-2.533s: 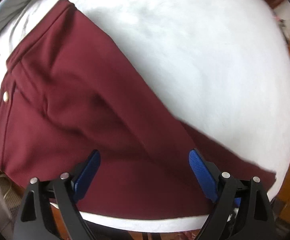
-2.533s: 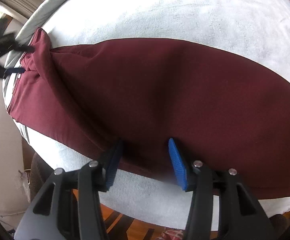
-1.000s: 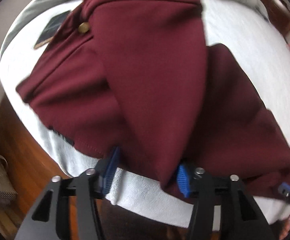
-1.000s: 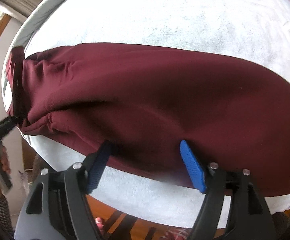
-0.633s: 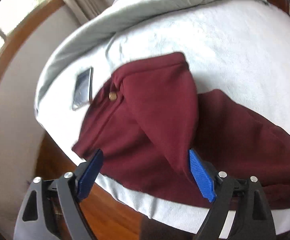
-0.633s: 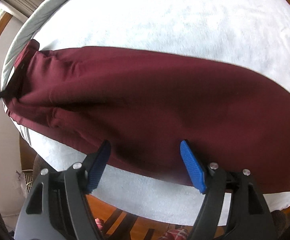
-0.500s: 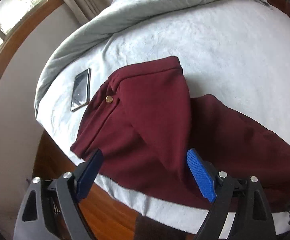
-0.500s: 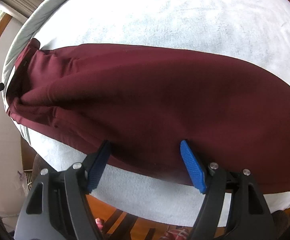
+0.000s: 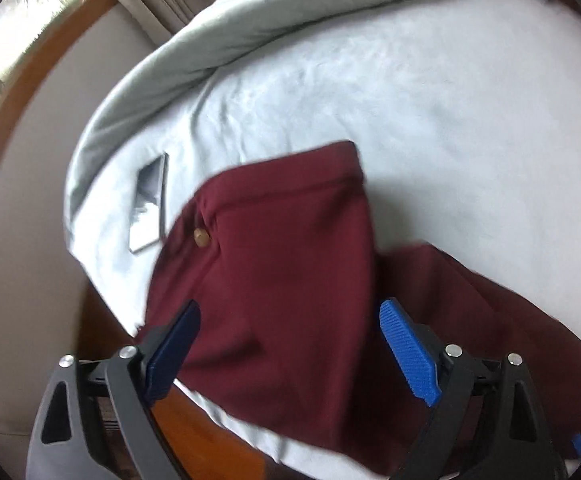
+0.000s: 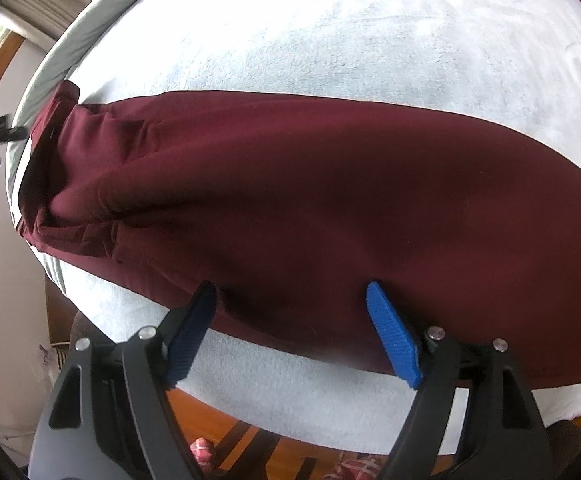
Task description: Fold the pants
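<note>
Item: one pair of maroon pants (image 10: 290, 200), lying lengthwise across the near part of a bed (image 10: 330, 40), waistband at the left end, legs running off to the right. In the left wrist view the waist section (image 9: 282, 248) lies doubled over the rest, with a brass button (image 9: 201, 237) showing near its left edge. Condition of task: judged partly done, with the lengthwise fold seemingly made; the legs are stretched out at full length, so the crosswise folds remain. Left hand-held gripper (image 9: 290, 344): jaws spread wide and opening further, raised clear of the cloth, pads not pressing on it, nothing held. Right hand-held gripper (image 10: 290, 328): jaws also opening, poised at the near edge of the legs, with fabric seen between the fingers but not pinched. Surroundings: pale fleecy blanket covering the bed; a grey duvet (image 9: 290, 32) bunched along the far side; a phone (image 9: 150, 204) lying flat just left of the waistband. Room: wooden floor (image 10: 250, 432) below the near edge of the bed, plain wall, wood-framed window (image 9: 18, 40) with a curtain at far left.
</note>
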The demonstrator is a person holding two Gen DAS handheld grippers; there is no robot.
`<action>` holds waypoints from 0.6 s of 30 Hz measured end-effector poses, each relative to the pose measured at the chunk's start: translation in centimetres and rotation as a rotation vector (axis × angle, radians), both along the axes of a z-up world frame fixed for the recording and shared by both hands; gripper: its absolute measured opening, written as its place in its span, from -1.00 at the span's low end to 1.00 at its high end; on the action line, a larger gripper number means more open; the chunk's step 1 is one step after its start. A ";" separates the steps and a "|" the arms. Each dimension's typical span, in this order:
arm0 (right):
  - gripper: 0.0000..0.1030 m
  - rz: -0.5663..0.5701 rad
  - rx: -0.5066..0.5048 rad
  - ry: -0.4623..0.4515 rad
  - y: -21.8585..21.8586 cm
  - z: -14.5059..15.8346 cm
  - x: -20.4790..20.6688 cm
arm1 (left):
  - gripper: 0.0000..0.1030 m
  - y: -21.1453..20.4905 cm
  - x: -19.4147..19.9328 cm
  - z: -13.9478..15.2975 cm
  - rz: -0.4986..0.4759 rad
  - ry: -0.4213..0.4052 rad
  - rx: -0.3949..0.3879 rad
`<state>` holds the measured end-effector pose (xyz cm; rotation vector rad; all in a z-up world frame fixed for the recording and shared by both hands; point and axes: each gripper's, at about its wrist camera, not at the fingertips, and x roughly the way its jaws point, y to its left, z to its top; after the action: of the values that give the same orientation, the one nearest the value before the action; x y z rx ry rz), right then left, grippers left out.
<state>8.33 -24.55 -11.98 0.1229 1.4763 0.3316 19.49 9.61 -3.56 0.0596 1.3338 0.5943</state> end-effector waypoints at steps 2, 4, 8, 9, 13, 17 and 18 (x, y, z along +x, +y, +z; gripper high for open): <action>0.51 0.002 -0.005 -0.001 0.0 -0.1 0.0 | 0.78 0.3 1.8 -1.4 0.035 0.038 0.025; 0.55 0.009 -0.012 -0.005 0.2 -0.2 0.0 | 0.80 0.6 3.4 -2.6 0.067 0.074 0.086; 0.59 0.016 -0.017 -0.010 0.6 -0.3 0.0 | 0.66 1.7 4.8 -4.6 0.121 0.132 0.136; 0.59 0.018 -0.011 -0.011 0.6 -0.3 0.1 | 0.53 2.1 4.8 -4.8 0.136 0.129 0.115; 0.59 0.017 -0.001 -0.014 0.4 -0.4 0.2 | -0.76 3.8 3.8 -4.6 0.206 0.077 0.012; 0.59 0.016 -0.001 -0.018 0.4 -0.4 0.2 | -0.94 5.5 2.0 -3.6 0.215 -0.007 -0.092; 0.59 0.016 -0.001 -0.019 0.4 -0.4 0.2 | -0.94 6.0 1.4 -3.2 0.210 -0.027 -0.117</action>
<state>8.48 -24.15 -12.36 0.1068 1.4590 0.3447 20.88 15.60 -6.79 -0.1853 1.3554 0.6901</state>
